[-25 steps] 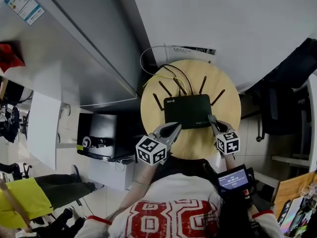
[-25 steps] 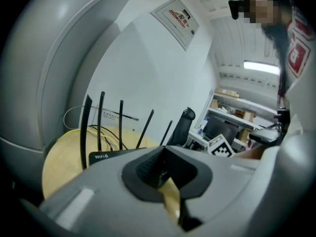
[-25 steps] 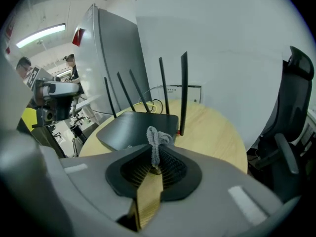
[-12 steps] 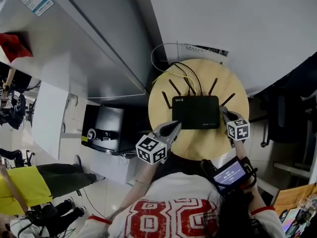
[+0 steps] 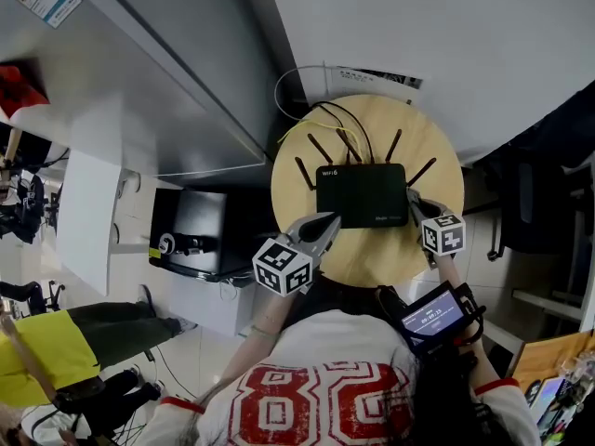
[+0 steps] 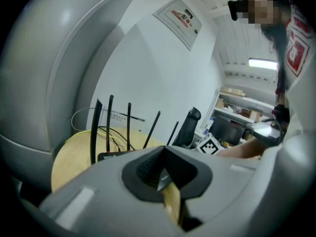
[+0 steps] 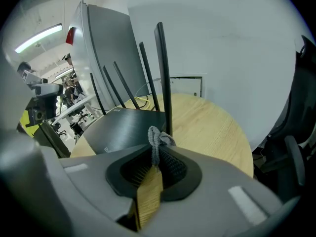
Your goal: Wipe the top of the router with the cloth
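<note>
A black router [image 5: 361,195] with several upright antennas lies on a round wooden table [image 5: 372,254]. My right gripper [image 5: 413,209] sits at the router's right edge, shut on a small grey cloth [image 7: 157,139] that pokes up between its jaws. In the right gripper view [image 7: 155,154] the router's flat top [image 7: 123,127] lies just ahead of the jaws. My left gripper [image 5: 325,228] rests at the router's front left corner, jaws shut with nothing between them [image 6: 163,174]; the antennas [image 6: 109,127] stand ahead of it.
Yellow and black cables [image 5: 325,128] trail off the table's back edge toward a white wall. A grey cabinet [image 5: 167,91] stands to the left, a dark box [image 5: 186,244] below it. A black chair [image 7: 291,152] is on the right. A person's phone screen [image 5: 432,316] shows near the right wrist.
My right gripper has slid from the router's front right corner to beside its right edge. The left gripper stays at the front left corner. The head camera shifted a little.
</note>
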`<state>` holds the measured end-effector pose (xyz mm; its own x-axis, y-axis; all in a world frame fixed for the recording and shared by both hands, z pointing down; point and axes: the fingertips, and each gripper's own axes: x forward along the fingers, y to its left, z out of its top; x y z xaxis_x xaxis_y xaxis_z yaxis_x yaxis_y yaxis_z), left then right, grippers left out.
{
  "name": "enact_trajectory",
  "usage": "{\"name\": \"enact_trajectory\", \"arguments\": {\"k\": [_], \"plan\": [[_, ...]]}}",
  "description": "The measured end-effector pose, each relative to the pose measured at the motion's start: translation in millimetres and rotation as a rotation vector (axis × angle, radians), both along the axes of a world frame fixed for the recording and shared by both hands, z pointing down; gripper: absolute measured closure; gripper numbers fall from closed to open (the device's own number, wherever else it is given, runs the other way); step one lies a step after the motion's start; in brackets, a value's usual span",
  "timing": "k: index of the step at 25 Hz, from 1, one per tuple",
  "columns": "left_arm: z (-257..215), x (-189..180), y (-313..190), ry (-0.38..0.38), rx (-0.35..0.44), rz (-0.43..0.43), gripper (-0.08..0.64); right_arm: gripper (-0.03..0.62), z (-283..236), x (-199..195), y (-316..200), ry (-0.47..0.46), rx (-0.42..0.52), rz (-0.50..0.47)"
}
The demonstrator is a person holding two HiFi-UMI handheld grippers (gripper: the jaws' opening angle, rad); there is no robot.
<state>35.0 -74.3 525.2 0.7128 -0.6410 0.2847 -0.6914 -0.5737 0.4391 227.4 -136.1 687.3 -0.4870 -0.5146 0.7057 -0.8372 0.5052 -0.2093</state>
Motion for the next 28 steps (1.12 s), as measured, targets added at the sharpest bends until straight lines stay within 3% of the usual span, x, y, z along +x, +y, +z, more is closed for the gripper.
{"name": "enact_trajectory", "arguments": {"k": [16,28], "plan": [[-2.6,18.2,12.6,0.014,0.01,0.056,0.557,0.552,9.4,-6.6,78.2,-0.053,-0.049,0.071],[-1.8,10.7,40.5,0.007,0.009,-0.015,0.557,0.552,10.9,0.7,90.1,-0.047,-0.057,0.091]]}}
